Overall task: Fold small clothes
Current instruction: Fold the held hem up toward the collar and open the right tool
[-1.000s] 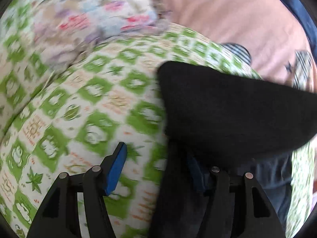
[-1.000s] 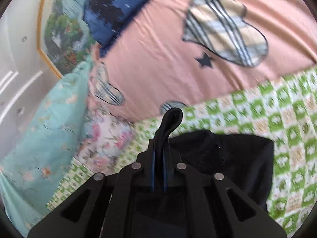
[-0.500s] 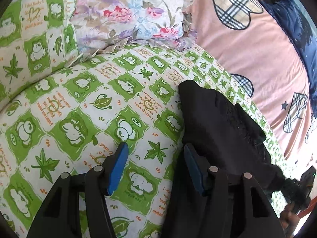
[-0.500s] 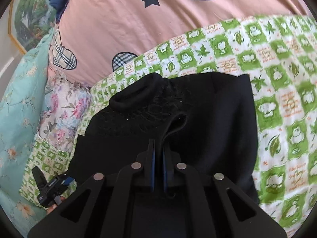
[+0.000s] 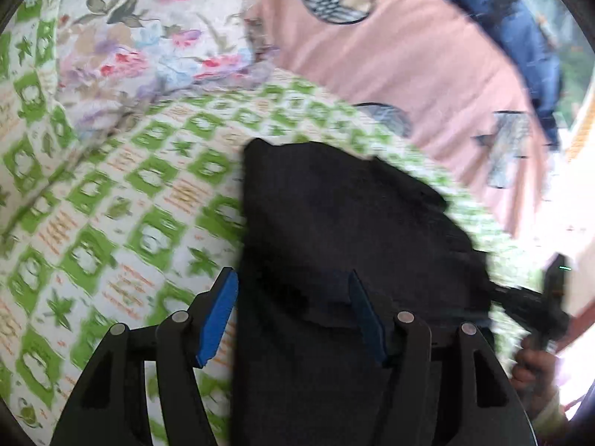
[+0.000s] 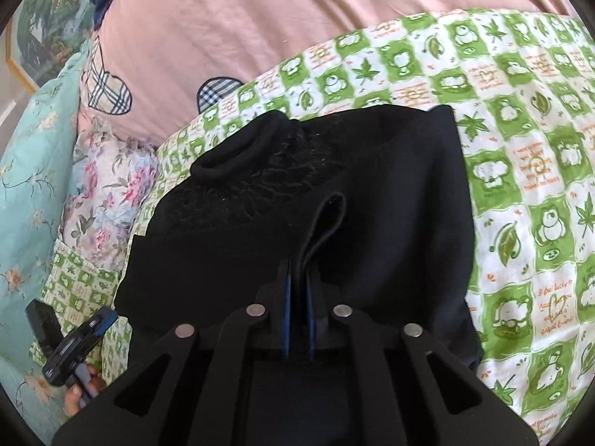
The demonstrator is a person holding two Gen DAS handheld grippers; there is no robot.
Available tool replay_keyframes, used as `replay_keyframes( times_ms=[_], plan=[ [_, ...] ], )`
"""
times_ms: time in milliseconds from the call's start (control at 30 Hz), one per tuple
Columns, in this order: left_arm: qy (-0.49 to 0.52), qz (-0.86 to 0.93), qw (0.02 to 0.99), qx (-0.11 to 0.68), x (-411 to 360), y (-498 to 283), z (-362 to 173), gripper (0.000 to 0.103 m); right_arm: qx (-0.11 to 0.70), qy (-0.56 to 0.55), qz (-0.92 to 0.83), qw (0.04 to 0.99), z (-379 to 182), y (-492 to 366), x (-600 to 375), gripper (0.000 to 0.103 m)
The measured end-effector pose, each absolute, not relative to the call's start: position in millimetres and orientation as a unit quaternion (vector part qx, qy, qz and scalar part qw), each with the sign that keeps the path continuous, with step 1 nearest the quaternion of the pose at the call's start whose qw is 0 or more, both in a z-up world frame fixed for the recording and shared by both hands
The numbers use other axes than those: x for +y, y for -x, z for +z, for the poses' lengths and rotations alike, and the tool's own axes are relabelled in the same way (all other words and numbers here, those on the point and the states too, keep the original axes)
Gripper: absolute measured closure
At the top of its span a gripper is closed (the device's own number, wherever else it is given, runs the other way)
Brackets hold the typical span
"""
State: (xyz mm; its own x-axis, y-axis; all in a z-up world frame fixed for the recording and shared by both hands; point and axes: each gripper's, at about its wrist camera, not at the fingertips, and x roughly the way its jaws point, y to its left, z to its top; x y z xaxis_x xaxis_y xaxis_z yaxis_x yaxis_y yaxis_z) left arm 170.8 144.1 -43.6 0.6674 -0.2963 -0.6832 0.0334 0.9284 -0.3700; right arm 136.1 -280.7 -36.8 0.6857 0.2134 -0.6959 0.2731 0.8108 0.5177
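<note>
Green-and-white checked bedspread [image 6: 528,171] with a black garment [image 6: 372,200] lying spread across it, collar toward the pillows. Right gripper [image 6: 297,282]: fingers nearly closed, pinching a raised fold of the garment. Left gripper [image 5: 292,308]: fingers spread wide over the garment's edge, one blue pad [image 5: 219,312] above the bedspread and the other above the black cloth, gripping nothing; this view is blurred. Beyond the garment: a floral pillow [image 6: 108,200], a pink quilt [image 6: 230,26] with plaid hearts, and a turquoise pillow [image 6: 29,171].
</note>
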Motion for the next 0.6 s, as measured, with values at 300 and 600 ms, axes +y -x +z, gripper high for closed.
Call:
replay_keyframes(
  times_ms=[300,600],
  plan=[
    [0.149,-0.056,0.885,0.437,149,-195,-78,0.038,0.441,-0.264,-0.085,0.854,-46,-136,-284,0.093],
    [0.154,-0.12,0.869,0.454,147,-152,-58,0.035,0.406,-0.307,-0.052,0.859,-25,-67,-281,0.083]
  ],
)
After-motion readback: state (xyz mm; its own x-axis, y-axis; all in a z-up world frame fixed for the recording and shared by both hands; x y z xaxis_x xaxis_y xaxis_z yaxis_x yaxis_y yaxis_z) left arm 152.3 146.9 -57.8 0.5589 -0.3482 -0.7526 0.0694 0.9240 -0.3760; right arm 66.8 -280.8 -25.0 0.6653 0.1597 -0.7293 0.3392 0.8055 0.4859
